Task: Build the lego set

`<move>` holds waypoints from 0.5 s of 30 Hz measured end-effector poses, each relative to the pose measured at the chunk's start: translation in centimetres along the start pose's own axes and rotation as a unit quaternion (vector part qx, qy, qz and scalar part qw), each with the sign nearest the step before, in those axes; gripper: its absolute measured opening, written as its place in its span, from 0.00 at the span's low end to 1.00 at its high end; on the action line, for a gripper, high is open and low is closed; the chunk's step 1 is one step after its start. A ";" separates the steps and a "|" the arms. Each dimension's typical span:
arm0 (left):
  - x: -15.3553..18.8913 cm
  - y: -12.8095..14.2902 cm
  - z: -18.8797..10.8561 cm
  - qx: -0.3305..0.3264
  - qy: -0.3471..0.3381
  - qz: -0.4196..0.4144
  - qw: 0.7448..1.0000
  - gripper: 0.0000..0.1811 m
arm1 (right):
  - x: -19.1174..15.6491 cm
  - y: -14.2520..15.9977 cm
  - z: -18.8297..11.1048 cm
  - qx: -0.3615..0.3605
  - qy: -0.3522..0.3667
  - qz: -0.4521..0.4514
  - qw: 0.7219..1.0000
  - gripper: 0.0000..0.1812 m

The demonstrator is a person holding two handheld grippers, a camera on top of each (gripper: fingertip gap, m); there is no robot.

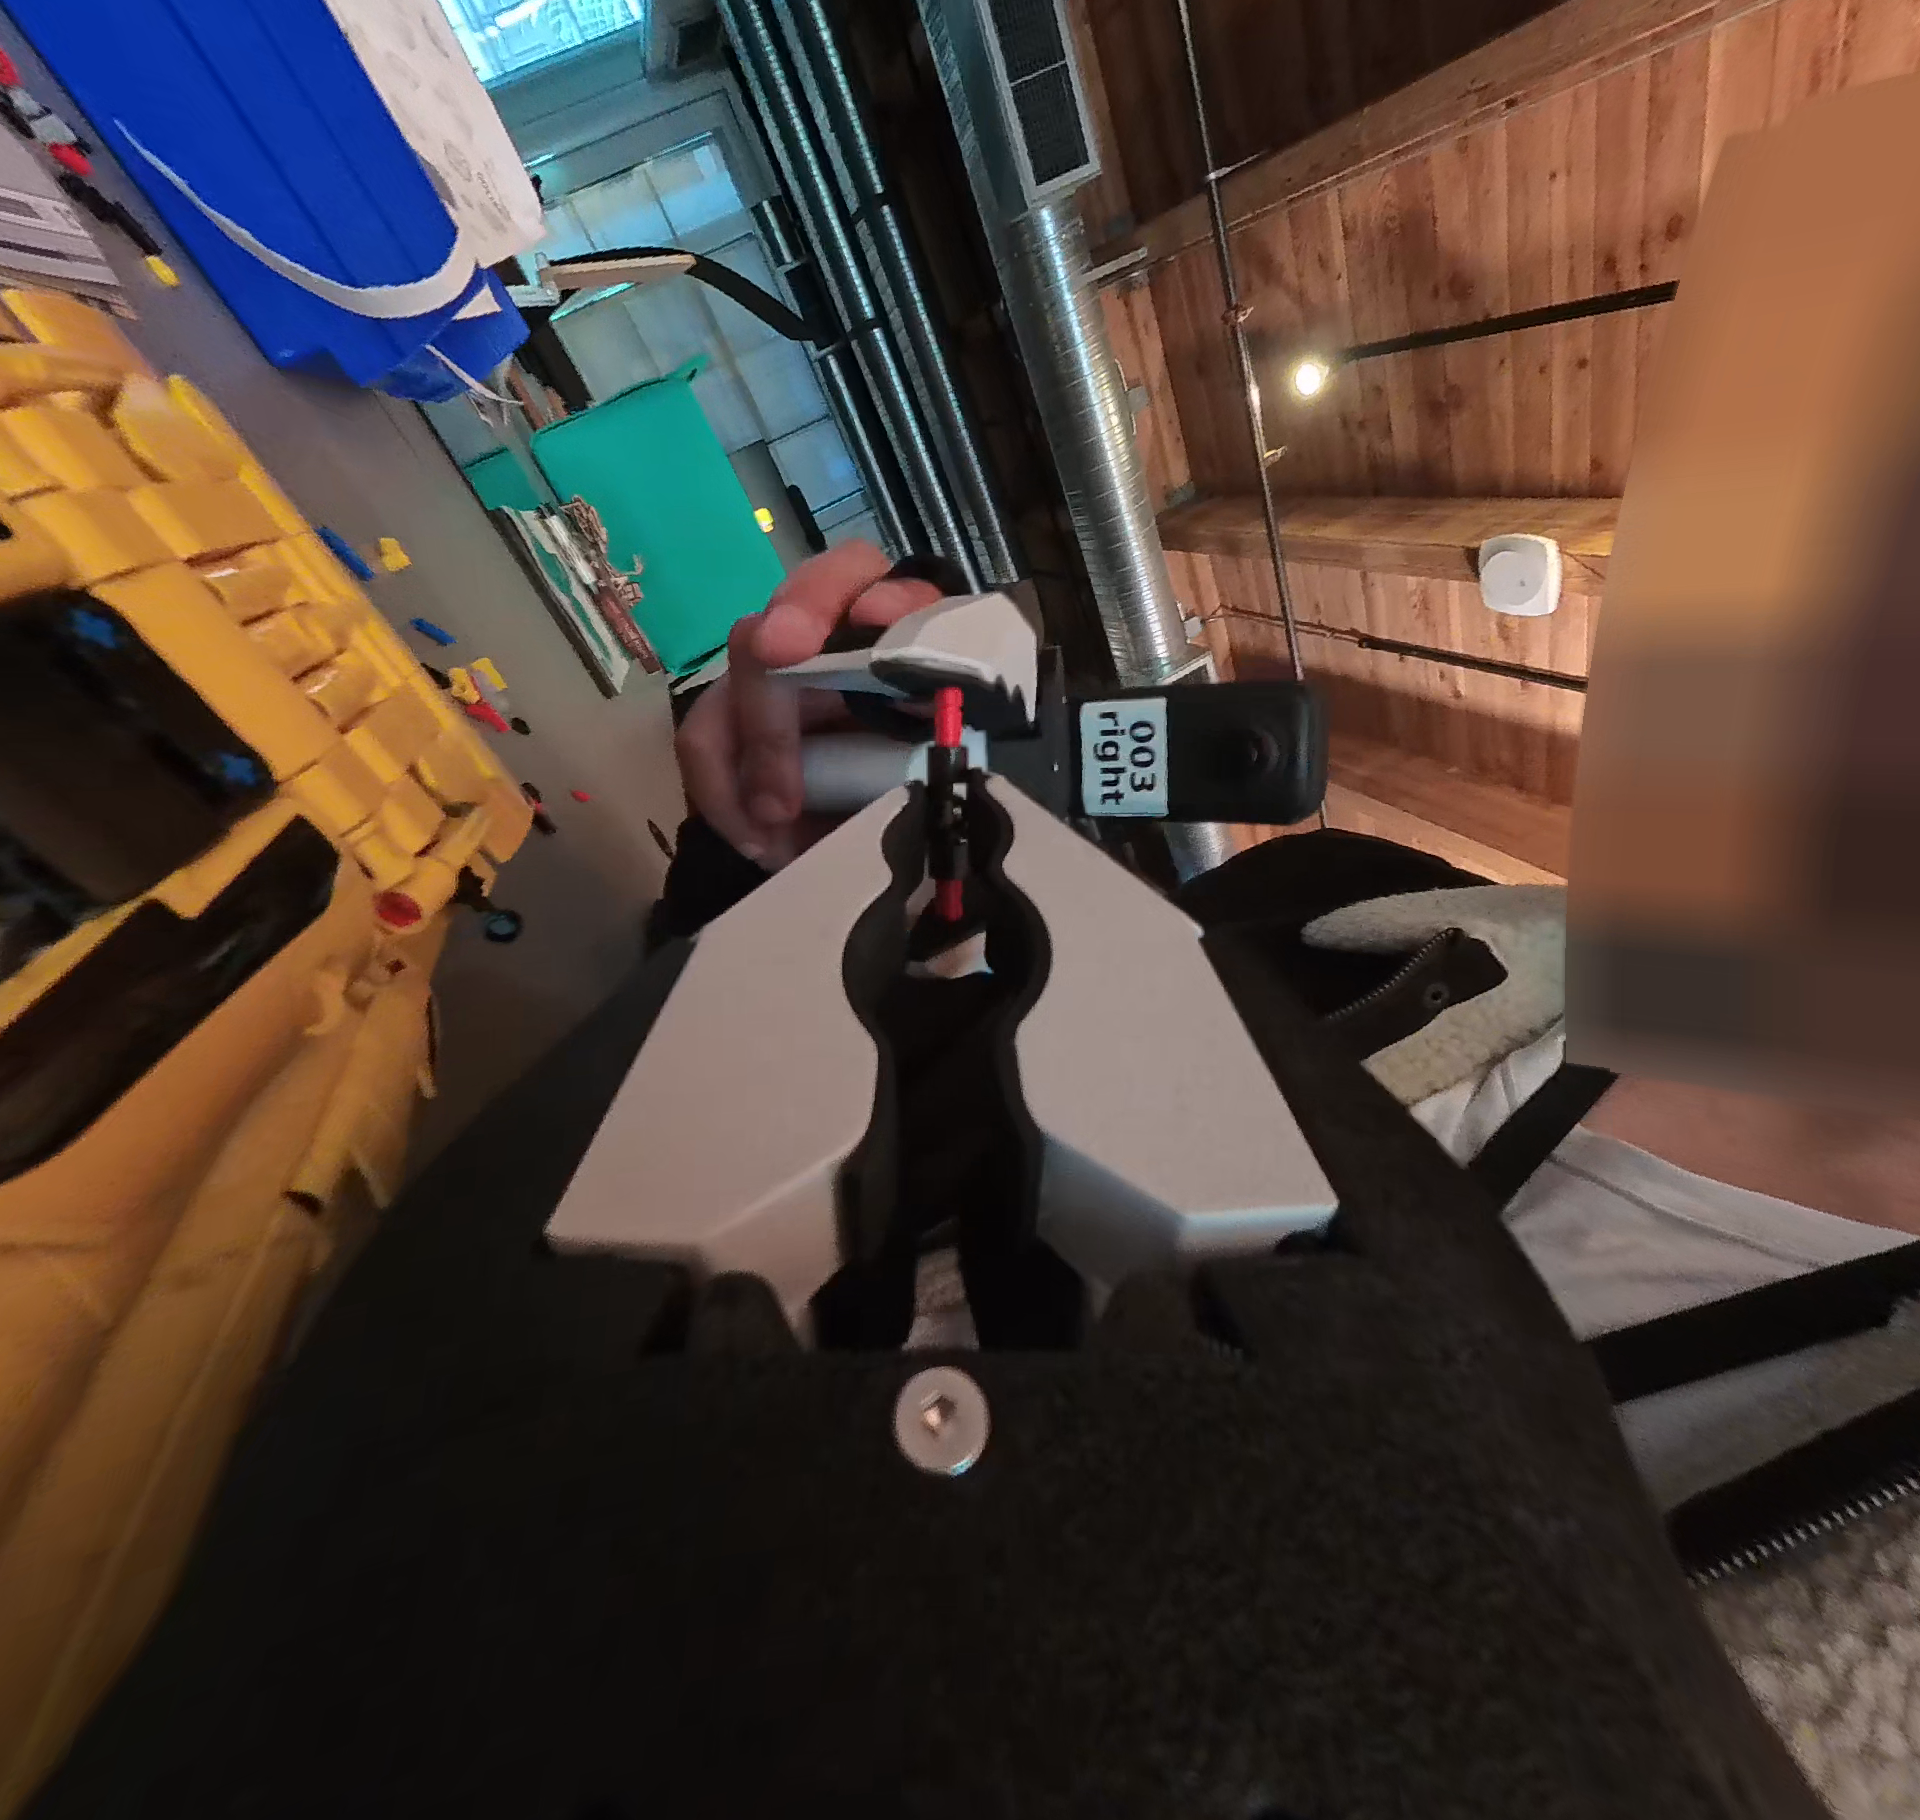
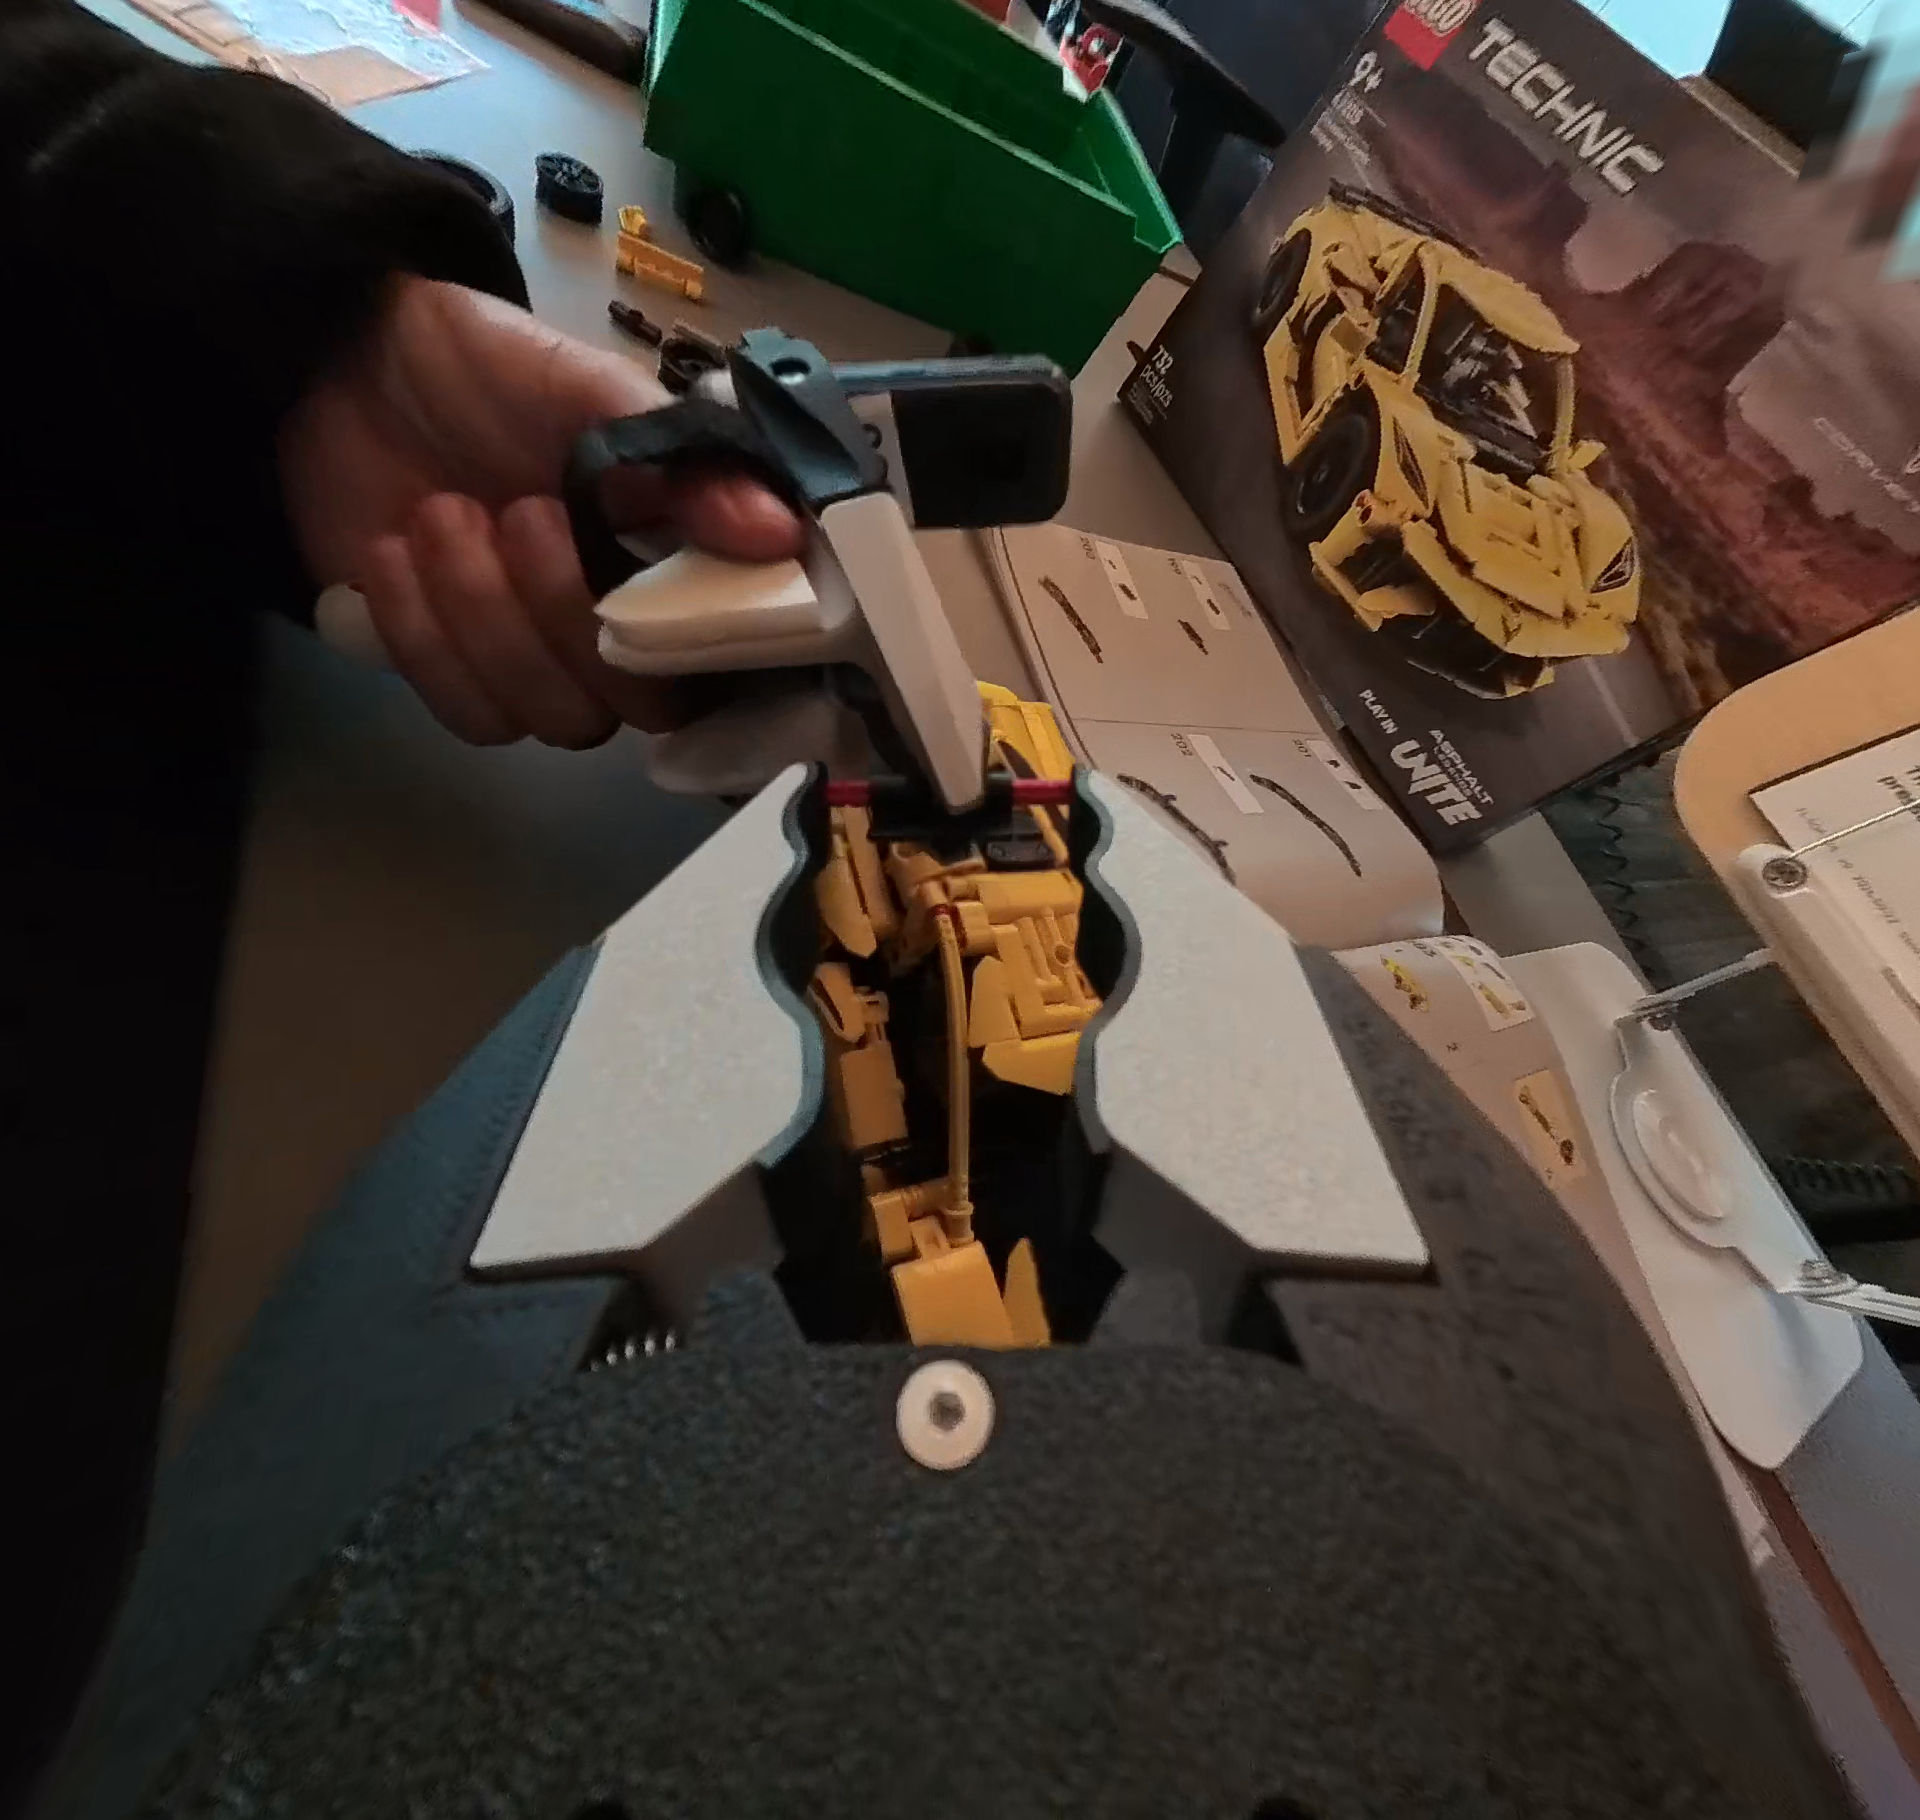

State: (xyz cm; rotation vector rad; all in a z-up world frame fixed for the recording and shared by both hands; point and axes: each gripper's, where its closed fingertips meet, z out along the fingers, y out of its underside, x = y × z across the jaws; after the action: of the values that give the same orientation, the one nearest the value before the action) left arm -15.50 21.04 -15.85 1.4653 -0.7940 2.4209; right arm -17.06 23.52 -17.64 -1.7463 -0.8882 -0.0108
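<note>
Grey table [image 2: 416, 897] cluttered; left tongs [image 1: 948, 794] pinch red-black axle piece [image 1: 948, 731]; right tongs [image 2: 940, 794] apart, empty.

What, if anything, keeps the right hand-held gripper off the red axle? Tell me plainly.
Probably nothing, so yes. The right hand-held gripper is open, its fingertips flanking the red axle, whose ends stick out free. The left hand-held gripper clamps only the middle.

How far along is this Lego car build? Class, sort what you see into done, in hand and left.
Done: much of the yellow car body is assembled.
In hand: the left gripper is shut on a small red and black axle piece, held between the open right gripper tips.
Left: wheels and loose yellow and black parts lie unused by the green bin.
</note>
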 end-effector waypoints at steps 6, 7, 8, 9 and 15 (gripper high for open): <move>-0.4 0.1 -0.2 -0.001 -0.010 -0.004 1.000 0.04 | -0.2 0.5 0.2 -0.030 -0.017 -0.003 0.999 0.25; -0.3 0.0 -0.2 -0.002 -0.010 -0.004 1.000 0.04 | -0.2 0.5 0.2 -0.027 -0.017 -0.005 0.999 0.25; -0.4 0.0 -0.3 -0.003 -0.012 -0.003 1.000 0.04 | -0.2 0.5 0.2 -0.027 -0.018 -0.003 0.999 0.25; -0.6 0.1 -0.3 -0.004 -0.017 -0.002 1.000 0.04 | -0.3 0.7 0.3 -0.029 -0.022 -0.003 0.999 0.25; -1.1 0.5 -0.3 -0.016 -0.032 0.001 0.999 0.04 | -0.8 1.2 0.2 -0.031 -0.034 0.005 0.999 0.22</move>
State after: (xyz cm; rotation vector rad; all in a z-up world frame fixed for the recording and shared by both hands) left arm -15.40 20.85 -17.05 1.5388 -0.8434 2.3617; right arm -17.01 23.09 -19.07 -1.8179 -0.9372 0.0276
